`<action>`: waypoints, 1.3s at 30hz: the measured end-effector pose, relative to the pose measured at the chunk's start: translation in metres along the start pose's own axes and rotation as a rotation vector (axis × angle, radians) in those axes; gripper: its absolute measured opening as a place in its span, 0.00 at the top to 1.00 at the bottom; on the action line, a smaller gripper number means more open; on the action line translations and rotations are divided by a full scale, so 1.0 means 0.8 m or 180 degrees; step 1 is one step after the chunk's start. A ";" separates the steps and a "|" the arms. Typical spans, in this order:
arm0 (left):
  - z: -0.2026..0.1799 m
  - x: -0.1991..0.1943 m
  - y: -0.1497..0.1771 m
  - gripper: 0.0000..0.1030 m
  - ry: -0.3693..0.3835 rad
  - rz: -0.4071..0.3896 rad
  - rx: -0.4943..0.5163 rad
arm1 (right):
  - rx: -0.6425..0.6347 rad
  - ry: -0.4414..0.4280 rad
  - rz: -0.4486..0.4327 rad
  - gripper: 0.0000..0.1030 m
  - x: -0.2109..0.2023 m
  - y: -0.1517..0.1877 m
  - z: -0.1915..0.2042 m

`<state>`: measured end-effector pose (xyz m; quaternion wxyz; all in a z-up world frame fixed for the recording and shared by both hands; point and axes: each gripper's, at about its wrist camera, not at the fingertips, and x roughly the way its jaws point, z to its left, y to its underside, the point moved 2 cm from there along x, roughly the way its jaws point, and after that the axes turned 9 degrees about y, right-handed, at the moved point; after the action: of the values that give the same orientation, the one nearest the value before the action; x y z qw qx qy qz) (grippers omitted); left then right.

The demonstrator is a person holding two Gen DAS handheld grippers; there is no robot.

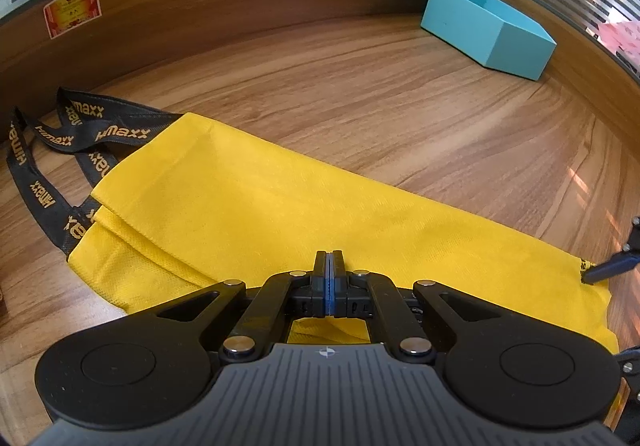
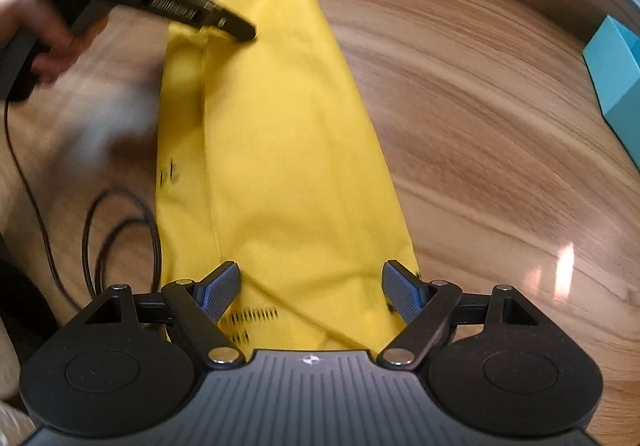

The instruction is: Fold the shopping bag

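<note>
The yellow shopping bag (image 1: 260,206) lies flat on the wooden table as a long narrow strip, with one long side folded over. Its black printed handles (image 1: 60,134) trail off the far left end. My left gripper (image 1: 330,258) is shut, and its tip rests on the bag's folded layer near the handle end (image 2: 244,32); I see no fabric between the pads. My right gripper (image 2: 310,266) hangs open just above the bag's other end (image 2: 280,166), a finger on each side of the strip. One of its fingers (image 1: 600,274) shows at the bag's right corner.
A teal open box (image 1: 488,30) stands at the back right of the table (image 1: 400,118), also at the right edge (image 2: 616,74). A black cable (image 2: 120,230) loops on the table left of the bag. A person's hand (image 2: 36,34) holds the left gripper. A wooden panel wall runs behind.
</note>
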<state>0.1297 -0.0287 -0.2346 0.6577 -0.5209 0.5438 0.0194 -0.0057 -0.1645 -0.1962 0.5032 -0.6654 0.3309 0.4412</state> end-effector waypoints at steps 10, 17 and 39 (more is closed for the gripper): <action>-0.005 0.003 0.000 0.98 -0.0103 -0.0031 0.0089 | -0.0030 -0.0008 -0.0005 0.18 -0.015 0.034 -0.003; -0.022 0.006 -0.005 0.93 -0.0243 0.0095 0.0133 | -0.0056 -0.0006 0.0038 0.17 -0.015 0.032 -0.003; -0.069 -0.005 0.038 0.87 0.0015 0.0086 0.0465 | 0.0448 0.0007 -0.0051 0.21 -0.040 0.027 -0.012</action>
<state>0.0722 -0.0515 -0.2445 0.6924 -0.4641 0.5523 -0.0126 -0.0351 -0.1801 -0.1740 0.5519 -0.6314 0.3563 0.4120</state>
